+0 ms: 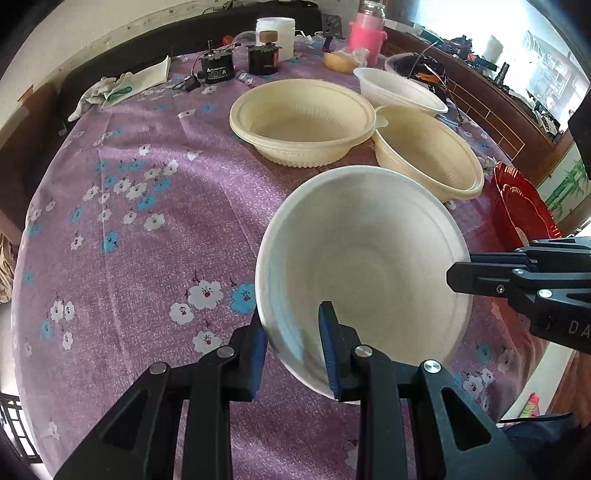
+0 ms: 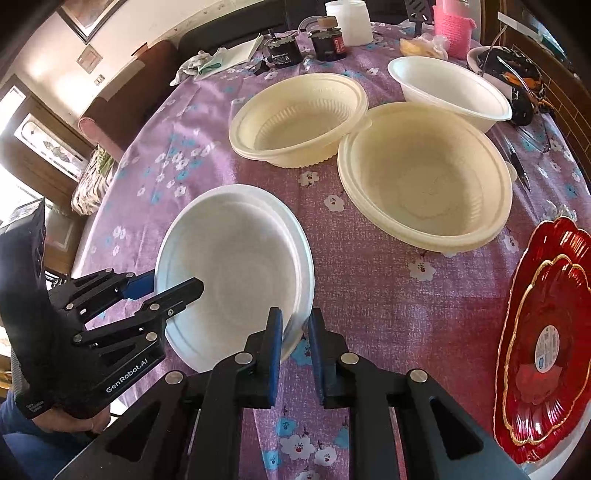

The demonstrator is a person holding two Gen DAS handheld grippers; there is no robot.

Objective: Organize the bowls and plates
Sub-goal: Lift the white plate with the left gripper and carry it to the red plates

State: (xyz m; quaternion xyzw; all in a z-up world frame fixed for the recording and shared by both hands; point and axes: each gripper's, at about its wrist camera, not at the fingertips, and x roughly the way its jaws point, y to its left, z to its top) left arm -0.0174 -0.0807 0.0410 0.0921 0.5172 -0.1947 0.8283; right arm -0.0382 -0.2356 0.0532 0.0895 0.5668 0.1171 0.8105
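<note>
A white bowl (image 1: 364,258) (image 2: 236,269) is held tilted above the purple tablecloth. My left gripper (image 1: 291,343) is shut on its near rim, one finger inside and one outside; it also shows in the right wrist view (image 2: 173,290). My right gripper (image 2: 295,339) is closed on the bowl's opposite rim; it shows in the left wrist view (image 1: 458,280). Two cream bowls (image 1: 303,120) (image 1: 428,151) and another white bowl (image 1: 399,90) stand behind. Red plates (image 2: 546,325) lie at the right.
At the far edge of the table (image 1: 147,229) stand a white jar (image 1: 275,35), a pink bottle (image 1: 365,35), two small black devices (image 1: 218,66), white gloves and paper (image 1: 122,86). A dish with cables (image 2: 513,74) sits far right.
</note>
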